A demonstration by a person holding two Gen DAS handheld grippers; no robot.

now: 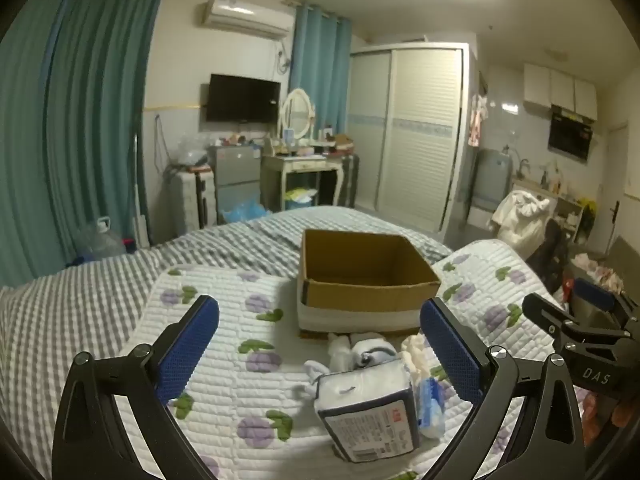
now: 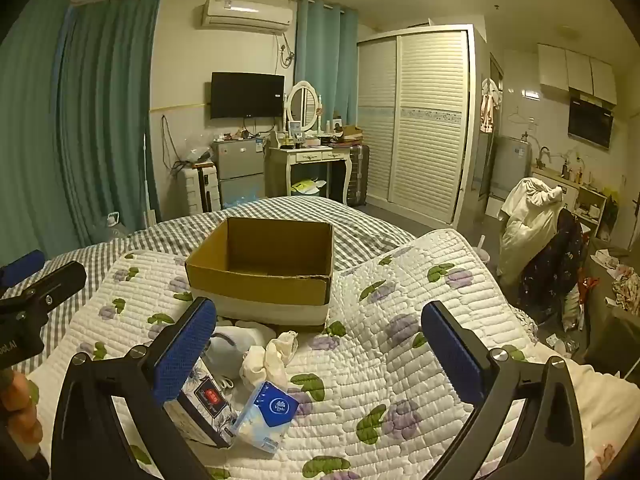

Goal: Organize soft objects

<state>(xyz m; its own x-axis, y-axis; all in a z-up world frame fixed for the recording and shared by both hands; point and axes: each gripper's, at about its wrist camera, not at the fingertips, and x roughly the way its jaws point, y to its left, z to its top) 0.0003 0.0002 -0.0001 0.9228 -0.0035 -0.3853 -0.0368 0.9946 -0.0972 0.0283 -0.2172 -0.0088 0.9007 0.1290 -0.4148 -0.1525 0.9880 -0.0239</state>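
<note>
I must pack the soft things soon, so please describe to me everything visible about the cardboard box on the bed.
The cardboard box is brown, open at the top, and looks empty as far as the inside shows. A white band runs around its lower part, and its near top edge is slightly torn at the right corner. It stands upright on the flowered quilt, partly on the grey checked bedsheet behind. Socks and tissue packs lie just before it; whether any touches it is unclear. Neither tool touches it.
</note>
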